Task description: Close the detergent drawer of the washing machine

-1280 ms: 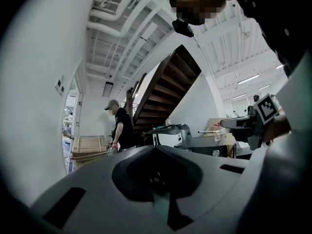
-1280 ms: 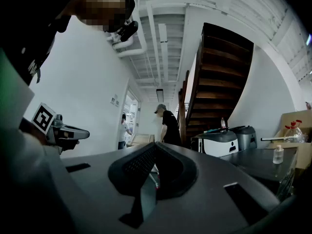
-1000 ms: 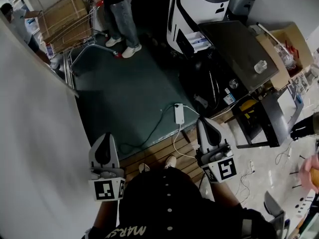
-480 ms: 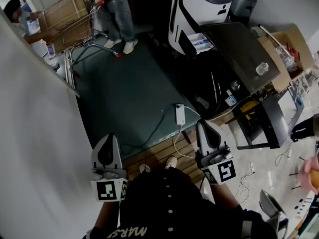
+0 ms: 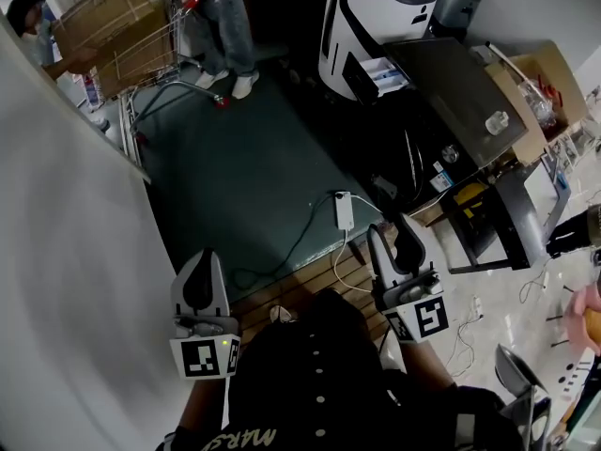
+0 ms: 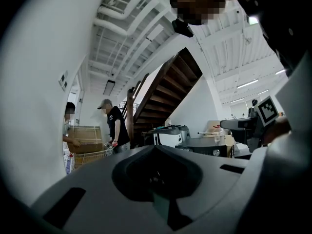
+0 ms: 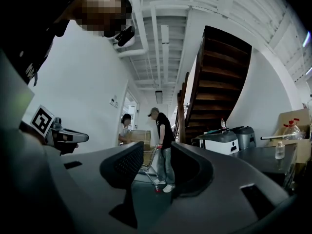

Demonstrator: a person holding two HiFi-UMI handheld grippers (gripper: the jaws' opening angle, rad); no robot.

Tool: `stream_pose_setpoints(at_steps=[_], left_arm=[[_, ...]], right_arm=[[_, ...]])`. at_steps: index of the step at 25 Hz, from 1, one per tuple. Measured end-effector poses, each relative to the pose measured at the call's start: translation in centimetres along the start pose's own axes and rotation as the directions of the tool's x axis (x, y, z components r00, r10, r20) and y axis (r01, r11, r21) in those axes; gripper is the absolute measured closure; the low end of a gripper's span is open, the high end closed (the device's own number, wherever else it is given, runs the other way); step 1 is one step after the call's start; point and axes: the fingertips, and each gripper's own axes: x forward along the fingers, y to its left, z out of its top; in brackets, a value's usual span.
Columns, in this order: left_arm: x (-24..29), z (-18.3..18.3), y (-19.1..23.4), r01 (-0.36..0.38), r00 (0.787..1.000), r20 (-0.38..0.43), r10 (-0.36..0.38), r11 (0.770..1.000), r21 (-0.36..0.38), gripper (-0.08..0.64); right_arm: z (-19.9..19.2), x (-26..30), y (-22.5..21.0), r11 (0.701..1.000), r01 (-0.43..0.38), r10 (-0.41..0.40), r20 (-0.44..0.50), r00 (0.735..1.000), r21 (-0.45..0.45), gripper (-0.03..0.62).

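The white and black washing machine [image 5: 376, 12] stands at the far end of the green floor mat. Its detergent drawer [image 5: 382, 76] sticks out open, white and blue inside. In the right gripper view the washing machine [image 7: 225, 143] shows small in the distance. Both grippers are held low, near the person's body and far from the machine. My right gripper [image 5: 396, 233] [image 7: 152, 155] is open; its jaws have just been opening, with nothing between them. My left gripper [image 5: 199, 259] [image 6: 156, 152] is shut and holds nothing.
A dark appliance [image 5: 451, 83] beside the washer carries a plastic bottle [image 5: 497, 121]. A power strip [image 5: 344, 210] with cables lies on the mat's edge. A person [image 5: 221, 12] stands by a shopping cart [image 5: 160, 73] with a cardboard box. A white wall [image 5: 56, 252] runs along the left.
The right gripper's jaws have parted from shut to wide open. Both grippers have shifted slightly forward. The person by the cart has stepped further away.
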Motion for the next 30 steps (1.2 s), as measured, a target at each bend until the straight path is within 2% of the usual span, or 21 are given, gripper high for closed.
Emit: stream_pose_setpoints(at_steps=[9,15,27,30], left_arm=[[0.8,-0.4,2.0,0.018,1.0,-0.01,-0.018,1.0,-0.003,0.545],[3.3,-0.8,2.9,0.005,1.0,-0.022,-0.005,1.0,-0.002,0.545],[11.0,-2.3,4.3,0.001,0.999,-0.049,-0.001,1.0,0.008,0.545],[13.5,-2.7,4.8,-0.005,0.999,-0.054,0.006,1.0,0.009,0.545]], right_arm=[[-1.0,1.8,1.1,1.0,0.011,-0.011,-0.027,1.0,-0.012,0.422],[-3.0,4.0,-0.6,1.0,0.0,-0.001,-0.058,0.998,-0.018,0.422],[-3.9,10.8,-4.5,1.0,-0.012,0.013,-0.024,1.0,0.023,0.422],[-4.9,12.7,-6.1,1.0,-0.01,0.01,-0.046,0.999,0.013,0.422]])
